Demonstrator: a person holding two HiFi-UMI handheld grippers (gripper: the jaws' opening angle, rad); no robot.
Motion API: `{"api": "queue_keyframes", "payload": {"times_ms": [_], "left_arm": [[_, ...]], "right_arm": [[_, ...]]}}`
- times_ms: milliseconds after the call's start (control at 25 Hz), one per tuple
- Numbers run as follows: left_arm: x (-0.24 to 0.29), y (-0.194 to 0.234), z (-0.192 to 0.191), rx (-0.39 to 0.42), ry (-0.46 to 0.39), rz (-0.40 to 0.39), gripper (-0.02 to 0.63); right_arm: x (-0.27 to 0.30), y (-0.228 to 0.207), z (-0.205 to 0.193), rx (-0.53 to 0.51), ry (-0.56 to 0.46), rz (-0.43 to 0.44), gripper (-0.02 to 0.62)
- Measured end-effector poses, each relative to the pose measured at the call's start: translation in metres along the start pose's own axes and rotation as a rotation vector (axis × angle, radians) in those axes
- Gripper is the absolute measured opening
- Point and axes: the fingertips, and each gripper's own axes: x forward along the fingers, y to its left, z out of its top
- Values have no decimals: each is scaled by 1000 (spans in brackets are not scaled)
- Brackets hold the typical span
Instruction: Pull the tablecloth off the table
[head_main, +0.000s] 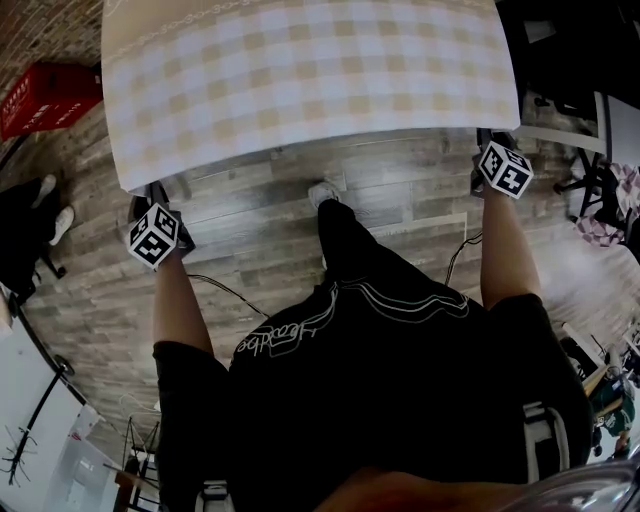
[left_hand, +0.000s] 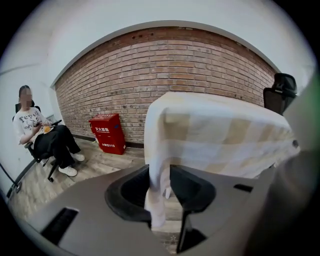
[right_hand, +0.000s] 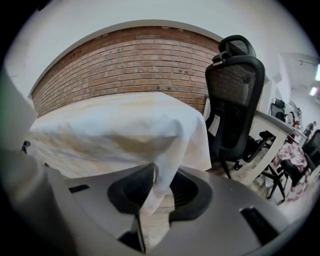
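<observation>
Grips the tablecloth by its two near corners. Pinches one hanging corner between the narrowed jaws of the left gripper and the other the same way in the right gripper, pads pressed on fabric on both sides. Lies spread over the table, ahead of and above both grippers, with its hem dropping down to them. Looks like the grasp made and the pull not yet begun.

Next calls for a steady, even draw back toward the body with both grippers together. Needs the pinch kept firm, since thin cloth could slip out.

Shows nothing of the table itself, covered all over. Cuts off the far edge of the cloth at the top of the head view, so cannot tell whether anything holds it there. Hides the jaws in that view under the hem and behind the marker cubes.
</observation>
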Motion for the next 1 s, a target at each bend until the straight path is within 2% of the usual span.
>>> {"api": "queue_keyframes", "payload": {"times_ms": [280,440,640,1000], "left_arm": [[-10,7,-3,9,10,42,16],[-15,5,-6,5,16,43,8],[-27,6,-8,4,21,45,6],[-64,4,6,61,-21,35,6]], "right_arm": [[-3,8,-4,22,-10,9,23],[-13,6,-6,46,-10,4,-2],[-26,5,-9,49,-12,3,-2],[-74,-2,-4,16,-41,-44,-2]]}}
